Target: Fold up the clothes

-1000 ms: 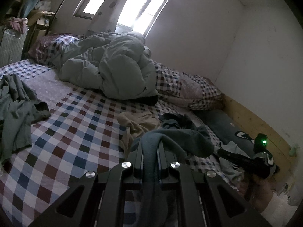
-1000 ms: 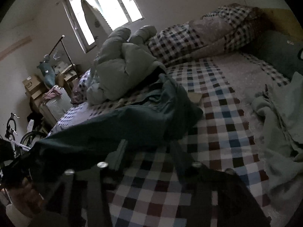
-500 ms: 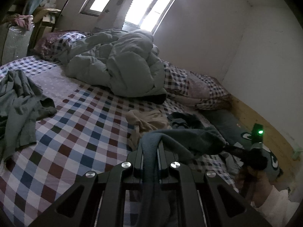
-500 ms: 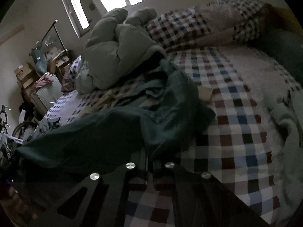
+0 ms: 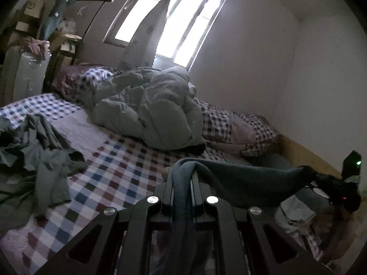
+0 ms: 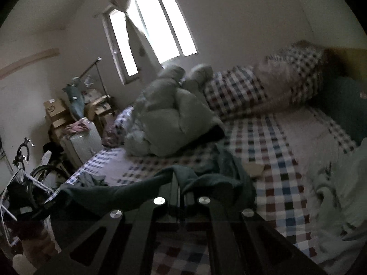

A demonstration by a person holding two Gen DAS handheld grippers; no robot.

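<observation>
Teal knit, a dark garment (image 5: 240,178), hung between the two tools above the checked bed (image 5: 119,167). In the left wrist view the left gripper (image 5: 182,171) had its fingers nearly together, pinching one end of the cloth, which draped over the tips and ran out toward three o'clock. There it met the right gripper (image 5: 321,178), seen small at the frame's edge, likewise clamped on the cloth. So the garment's long axis lay across, from one tool to the other, slack in the middle (not yet taut), and each hand was at its own end.

The right wrist view showed the mirror case: the right gripper (image 6: 181,181) pressed shut on the garment (image 6: 110,194), which stretched toward nine o'clock. Only this view showed more of the cloth bunched on the bed at one o'clock of the fingers; only the left view showed a grey heap (image 5: 39,158) at nine o'clock.
</observation>
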